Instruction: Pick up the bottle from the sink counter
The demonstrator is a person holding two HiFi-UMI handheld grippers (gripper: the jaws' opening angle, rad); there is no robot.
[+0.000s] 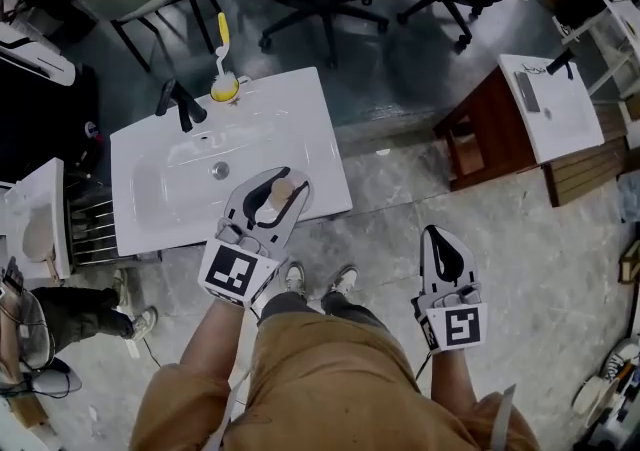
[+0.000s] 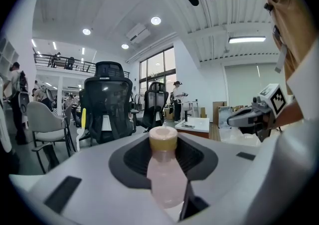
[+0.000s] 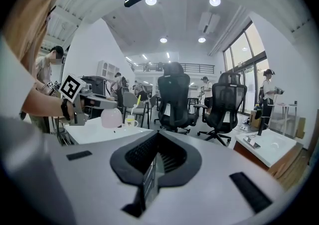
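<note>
Left hand-held gripper (image 1: 278, 184), centre, clamped on pink bottle (image 2: 167, 169), over counter (image 1: 300, 134) near edge, right hand-held gripper (image 1: 433, 234), lower right, jaws together, empty, cup (image 1: 224, 90) at counter's far edge

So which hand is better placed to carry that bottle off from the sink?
The left. The left tongs are clamped on the bottle, held above the sink counter. The right tongs are shut and empty, off to the side over the floor.
</note>
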